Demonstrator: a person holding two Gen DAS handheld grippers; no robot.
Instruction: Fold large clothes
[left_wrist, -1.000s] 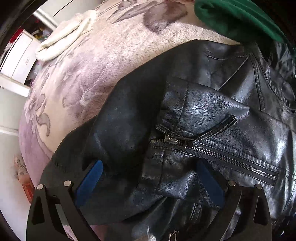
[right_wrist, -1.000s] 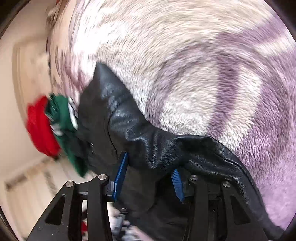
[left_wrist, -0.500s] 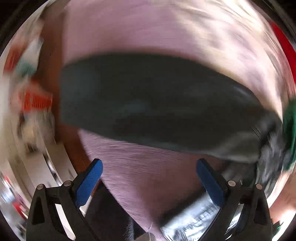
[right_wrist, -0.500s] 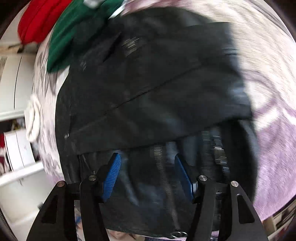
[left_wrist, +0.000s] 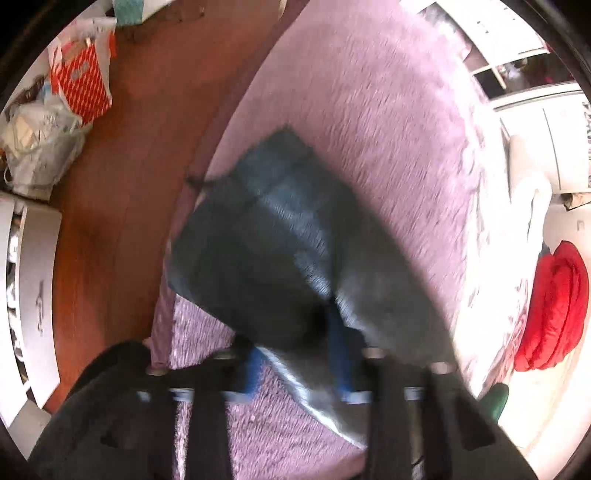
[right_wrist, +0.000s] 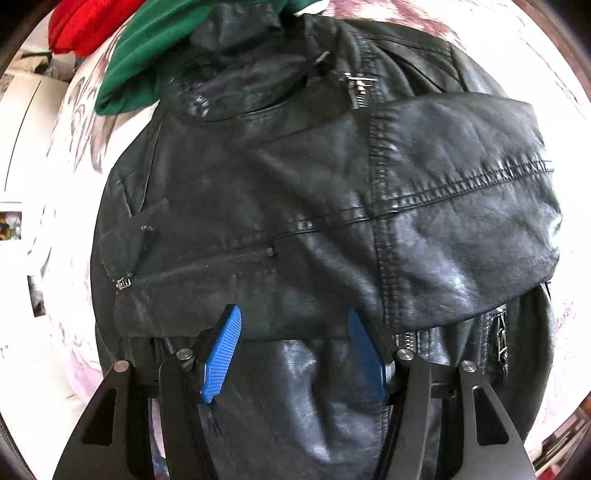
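Your right tongs (right_wrist: 293, 350) are hovering spread over the black leather jacket (right_wrist: 314, 206), with both blue pads (right_wrist: 221, 354) standing clear of the leather and pinching nothing. The jacket is lying on the bed's purple-flowered blanket (right_wrist: 546, 66), its long axis running away from you: the collar end is pointing up toward the far side, where it is touching the green garment (right_wrist: 147, 55), and the hem end is passing under the tongs at the bottom of the right wrist view. A sleeve (right_wrist: 461, 206) is lying folded across the body, running crosswise from the right edge toward the left, over a zipped pocket (right_wrist: 195, 267). A red garment (right_wrist: 85, 22) is sitting beyond the green one.

In the left wrist view (badly blurred), your left tongs (left_wrist: 295, 365) are pinching a dark flap of the jacket (left_wrist: 258, 258) between narrowly set blue pads (left_wrist: 341, 365). That flap is stretching away from the tongs toward the upper left, over the edge of the blanket (left_wrist: 388, 129), beside the reddish-brown floor (left_wrist: 122, 203). An orange-patterned bag (left_wrist: 83, 79) is standing on that floor, and the red garment (left_wrist: 557, 306) is sitting at the right.
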